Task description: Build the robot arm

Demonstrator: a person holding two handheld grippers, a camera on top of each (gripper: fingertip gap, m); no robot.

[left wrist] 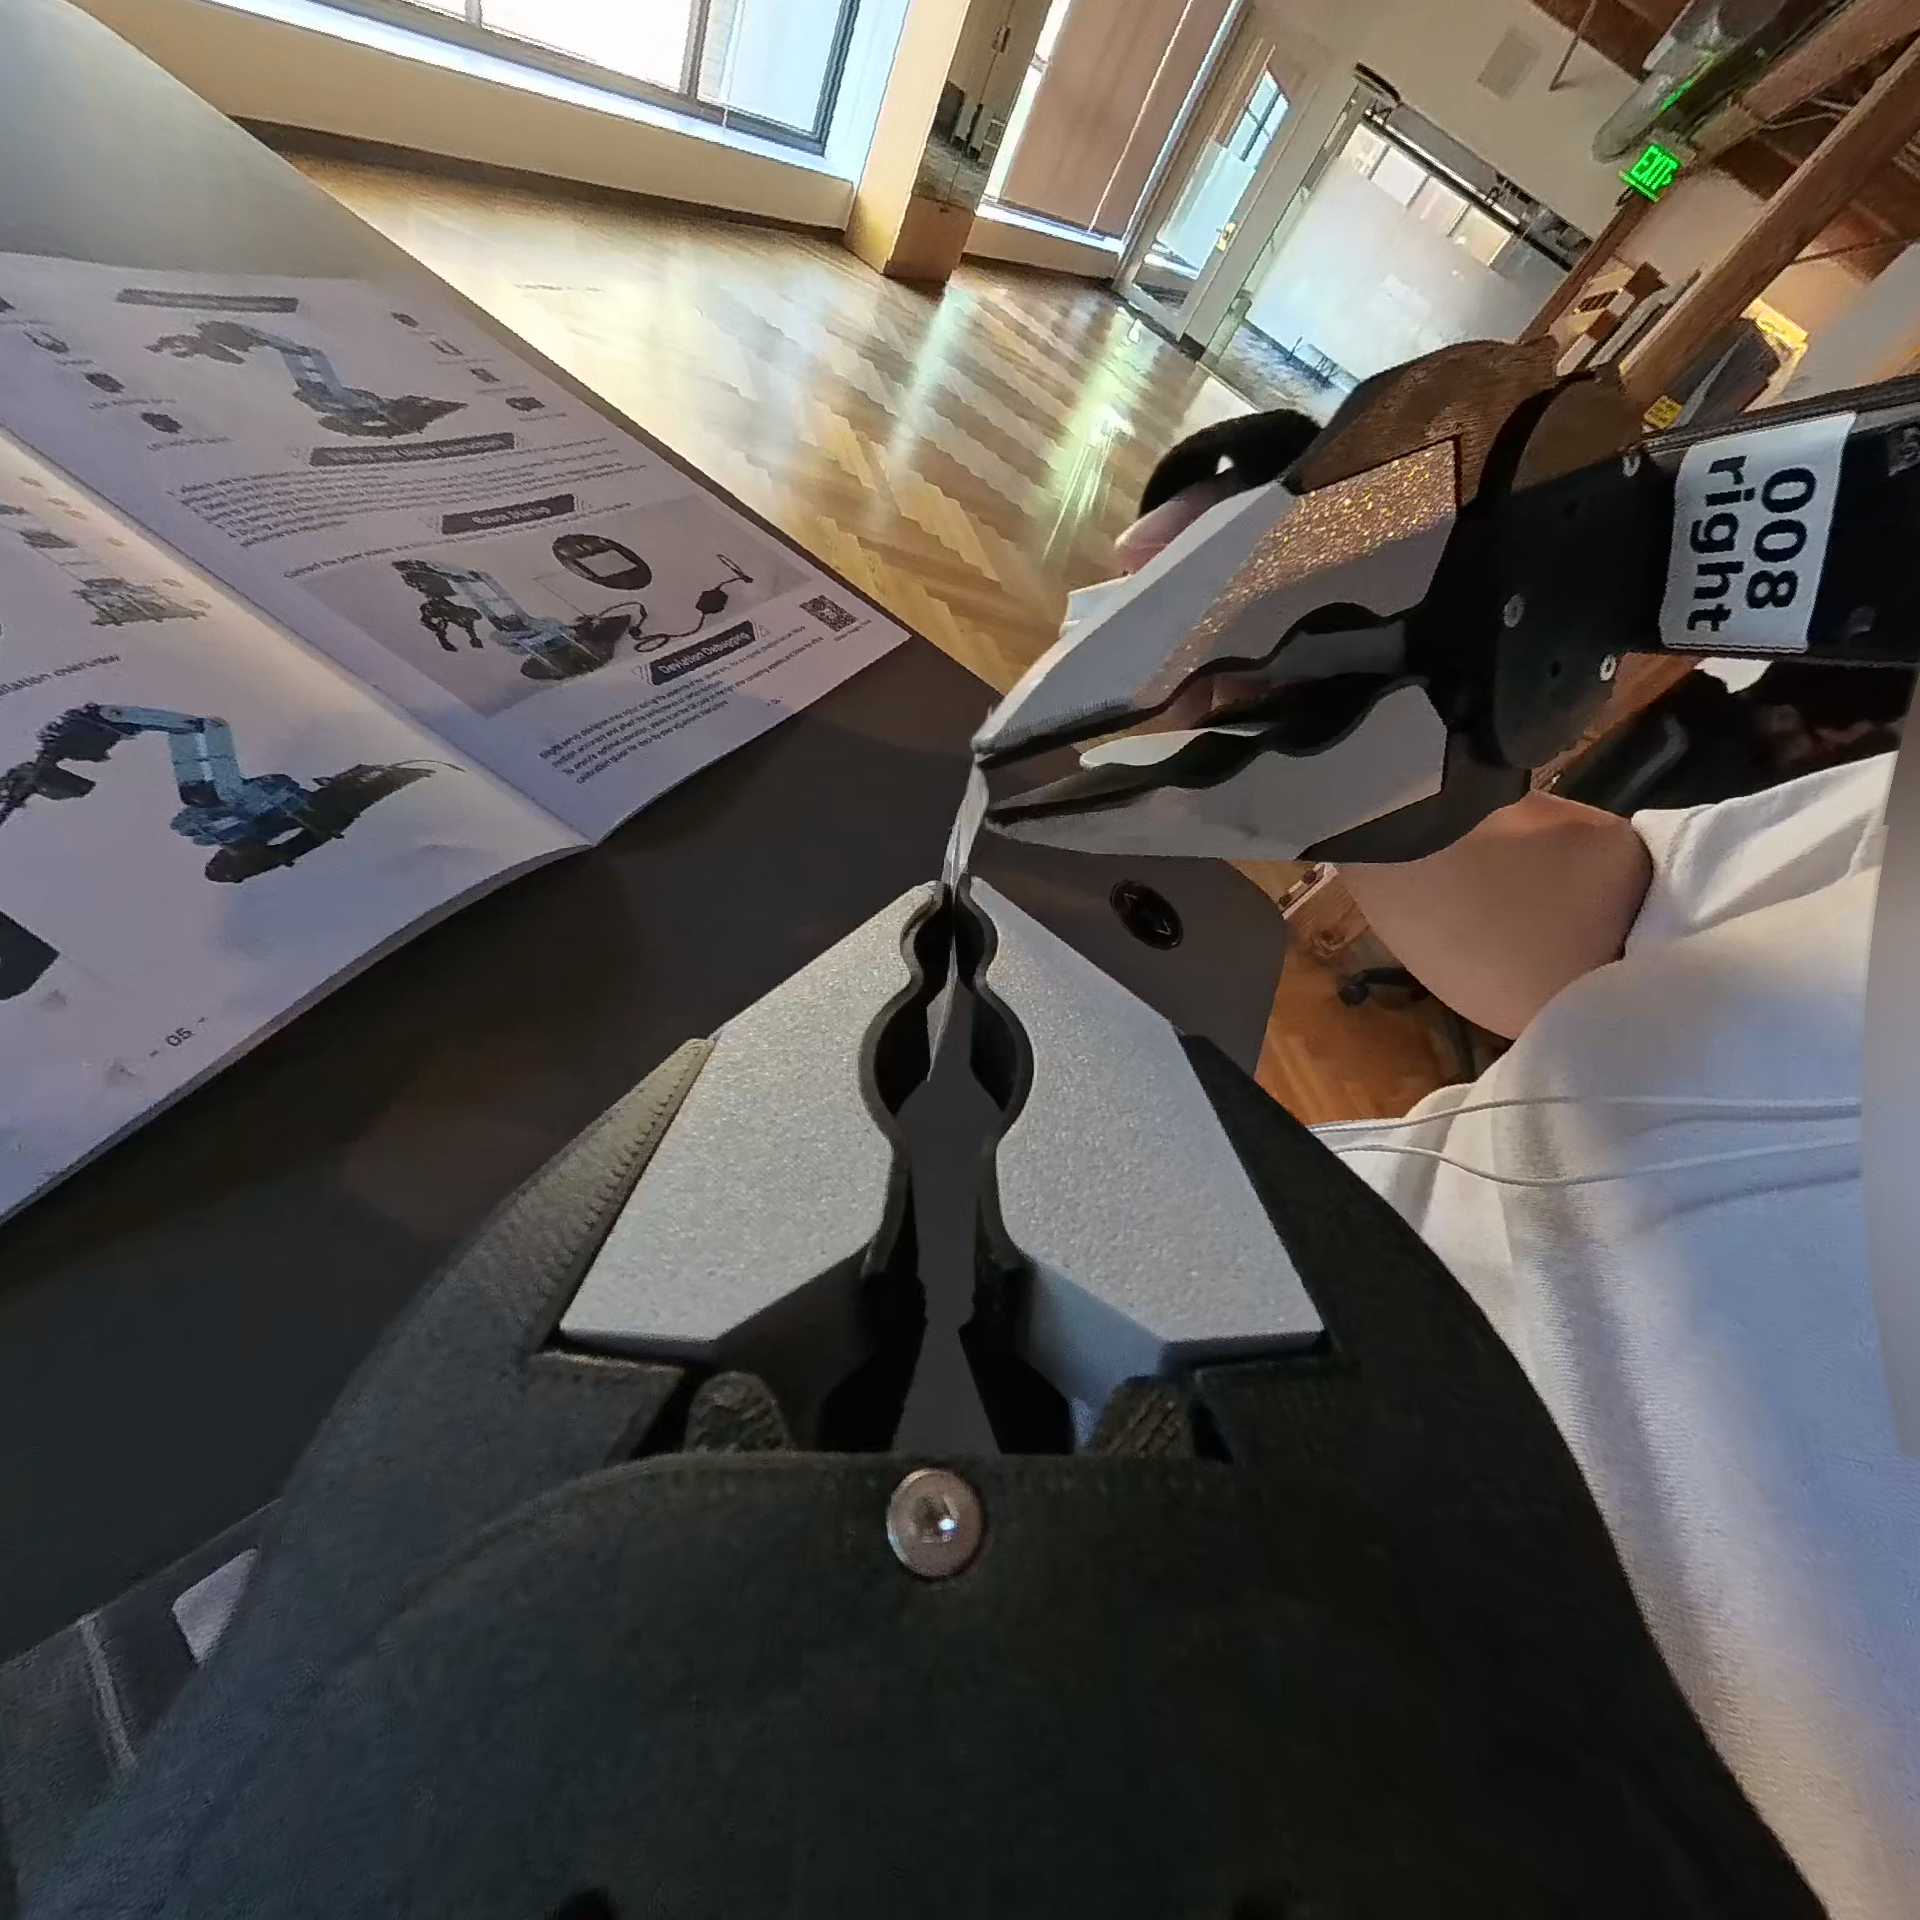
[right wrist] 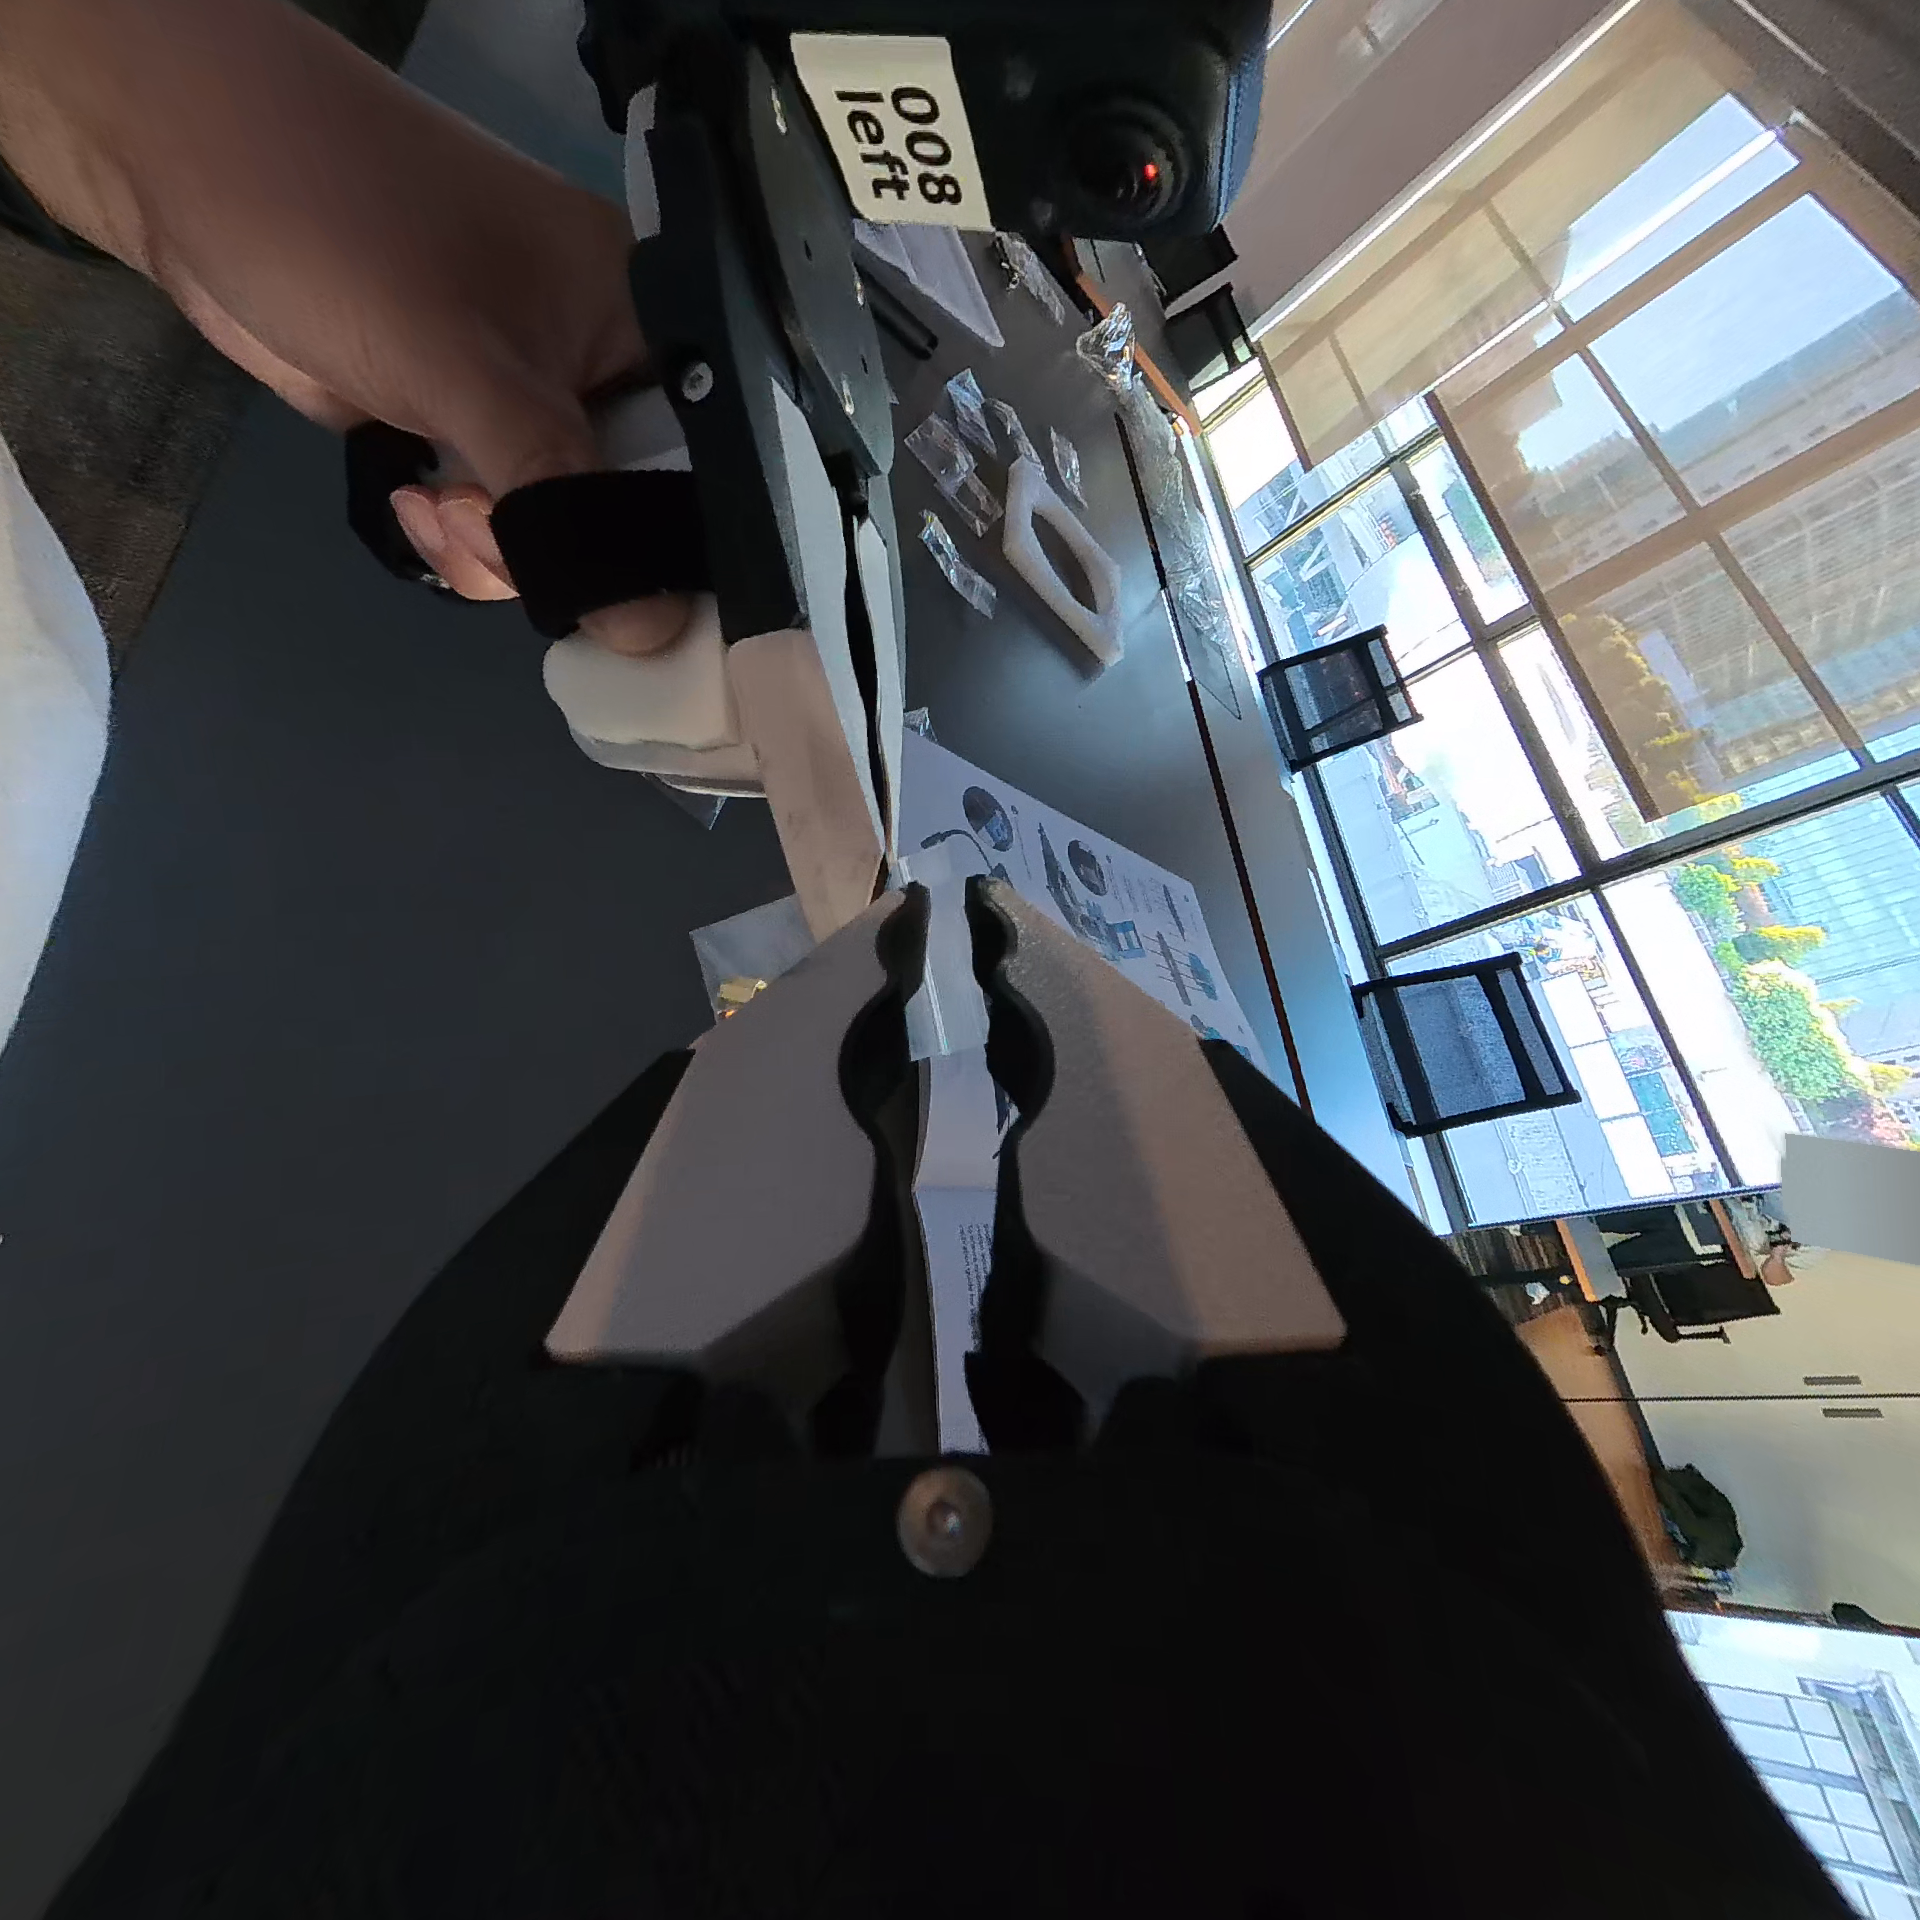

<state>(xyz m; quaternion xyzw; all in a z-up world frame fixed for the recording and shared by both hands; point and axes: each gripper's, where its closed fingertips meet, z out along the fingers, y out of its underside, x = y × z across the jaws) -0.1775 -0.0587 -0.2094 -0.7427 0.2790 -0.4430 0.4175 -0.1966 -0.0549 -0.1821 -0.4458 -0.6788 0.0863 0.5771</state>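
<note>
Between both grippers' jaws, clear bag (right wrist: 948, 1003) contents unreadable.

A dark table (left wrist: 727, 914) carries an open illustrated booklet (left wrist: 312, 582), lying flat. Beyond the booklet sit a white foam frame (right wrist: 1060, 566) and scattered clear plastic bags (right wrist: 961, 447); a small packet (right wrist: 743, 951) lies just beside the booklet.

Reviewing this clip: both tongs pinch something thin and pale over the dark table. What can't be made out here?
- Pinched item: a pale, clear strip; both tongs cover most of it, kind unclear.
- Left tongs, left wrist view: only its thin edge shows.
- Right tongs, right wrist view: own fingers hide the contact.
- Open booklet: cut off by the left edge.
- Clear bags: too small; contents unclear.
</note>
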